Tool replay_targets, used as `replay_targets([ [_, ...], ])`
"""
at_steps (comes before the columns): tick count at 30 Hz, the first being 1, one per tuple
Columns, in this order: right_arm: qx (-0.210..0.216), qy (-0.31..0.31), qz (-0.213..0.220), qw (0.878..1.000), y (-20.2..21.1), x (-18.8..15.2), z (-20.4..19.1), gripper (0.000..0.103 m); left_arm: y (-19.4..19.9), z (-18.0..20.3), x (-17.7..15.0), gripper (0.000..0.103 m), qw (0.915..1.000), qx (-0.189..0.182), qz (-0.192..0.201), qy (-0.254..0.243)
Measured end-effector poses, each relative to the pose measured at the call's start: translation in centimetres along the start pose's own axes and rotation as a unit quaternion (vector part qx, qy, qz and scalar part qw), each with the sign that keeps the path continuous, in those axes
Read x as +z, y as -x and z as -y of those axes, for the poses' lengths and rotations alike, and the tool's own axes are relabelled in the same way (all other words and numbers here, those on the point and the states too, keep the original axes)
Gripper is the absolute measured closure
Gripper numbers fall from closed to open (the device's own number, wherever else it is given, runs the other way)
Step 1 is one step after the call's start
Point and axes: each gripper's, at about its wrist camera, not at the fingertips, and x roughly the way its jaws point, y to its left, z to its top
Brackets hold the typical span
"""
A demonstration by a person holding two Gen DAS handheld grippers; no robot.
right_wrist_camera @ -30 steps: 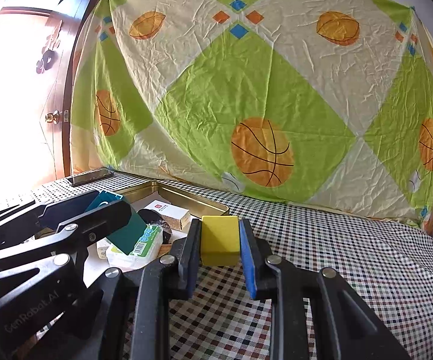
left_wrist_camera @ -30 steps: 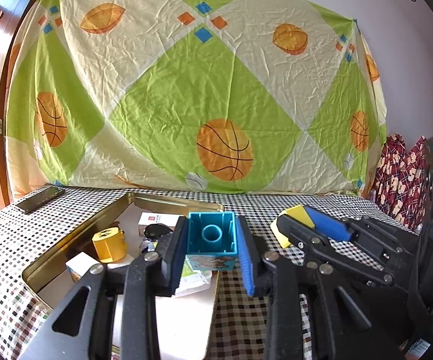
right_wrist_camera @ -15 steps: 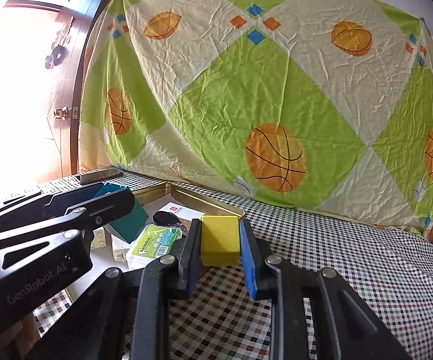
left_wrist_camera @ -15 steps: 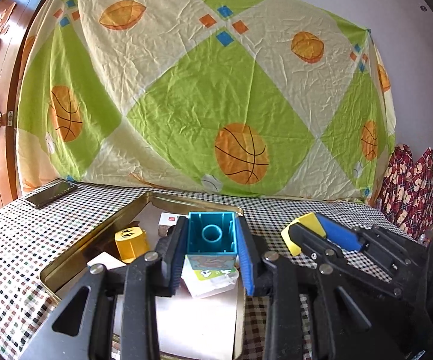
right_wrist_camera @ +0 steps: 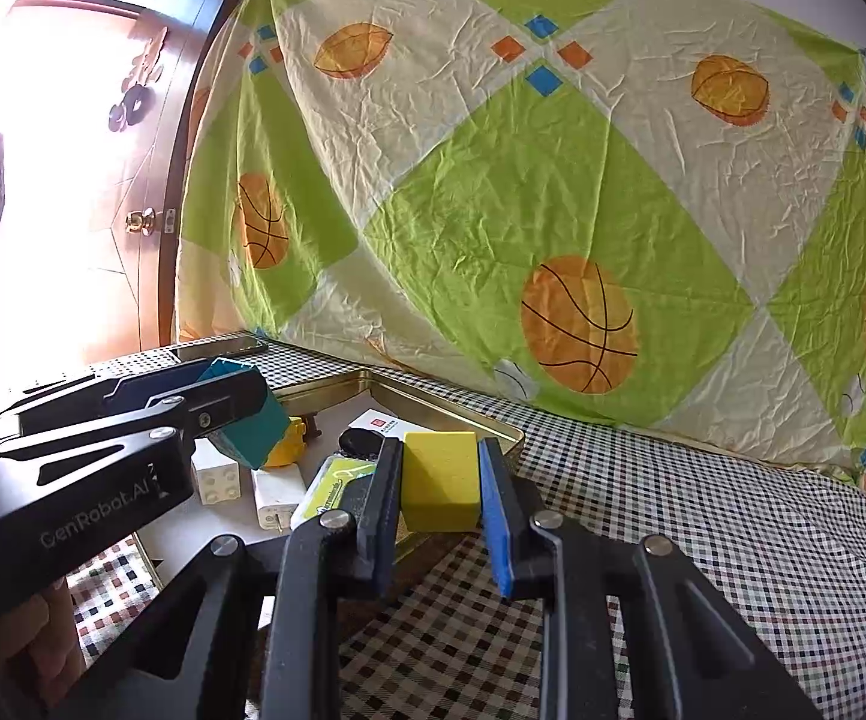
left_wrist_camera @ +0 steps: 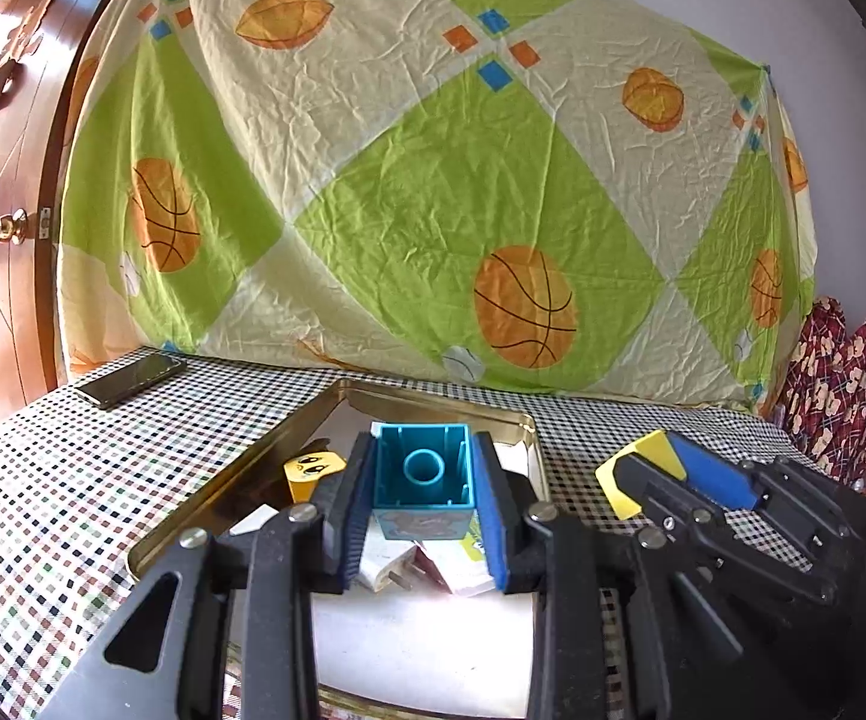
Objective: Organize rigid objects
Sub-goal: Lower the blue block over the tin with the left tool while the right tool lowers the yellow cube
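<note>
Both tongs have advanced toward the tin tray (left_wrist_camera: 235, 462): left tongs (left_wrist_camera: 424, 483) clenched on teal block (left_wrist_camera: 423, 468), right tongs (right_wrist_camera: 440, 483) grasping yellow block (right_wrist_camera: 440, 480)

Left gripper (left_wrist_camera: 424, 480): jaws closed on the teal block (left_wrist_camera: 422, 471), its hollow underside facing the camera, held above the gold tray (left_wrist_camera: 241, 468). Right gripper (right_wrist_camera: 440, 489): jaws closed on the yellow block (right_wrist_camera: 442, 480), held just beside the tray's right rim. Seen from the left wrist, the right gripper lies to the right of the tray, angled toward it.
</note>
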Motion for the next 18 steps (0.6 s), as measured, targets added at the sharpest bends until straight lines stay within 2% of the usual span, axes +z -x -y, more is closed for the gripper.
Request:
replay_targets([
  [18,0.021,0.023,0.0,1.0,-0.7,0.9,-2.6,0.076,0.2,-3.1,1.1,0.073,0.9997,0.02,-0.003,0.011],
])
